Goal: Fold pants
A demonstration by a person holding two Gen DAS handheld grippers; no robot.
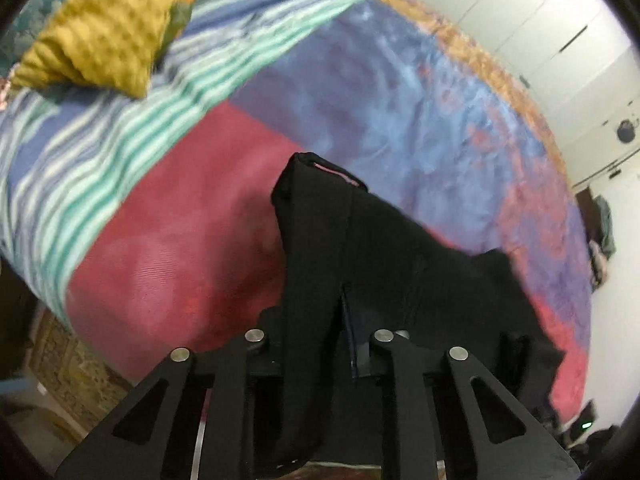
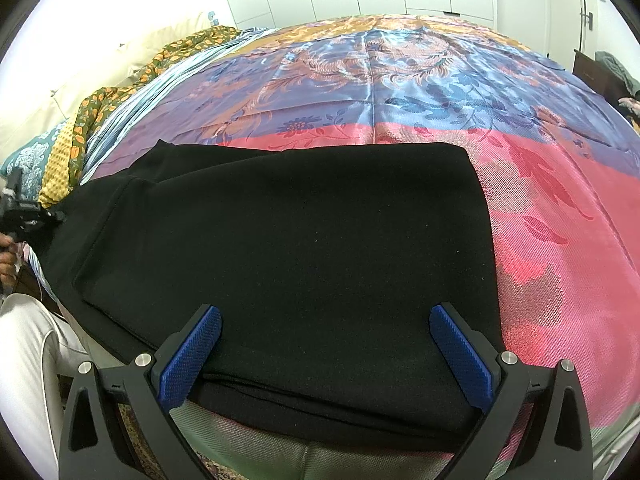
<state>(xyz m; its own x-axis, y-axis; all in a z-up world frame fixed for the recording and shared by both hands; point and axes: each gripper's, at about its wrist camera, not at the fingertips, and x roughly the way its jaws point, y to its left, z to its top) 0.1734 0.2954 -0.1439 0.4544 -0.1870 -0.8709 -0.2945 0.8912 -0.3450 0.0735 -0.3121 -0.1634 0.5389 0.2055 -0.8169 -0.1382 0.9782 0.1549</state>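
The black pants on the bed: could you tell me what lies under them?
The black pants lie on the floral satin bedspread, pink and blue around them. Its pattern beneath the cloth is covered.

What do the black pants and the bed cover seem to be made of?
Black pants: apparently a matte, thick knit or fleece-like cloth; no shine, faint lint specks. Bed cover: probably satin or silk-like brocade; glossy highlights and woven floral patterns.
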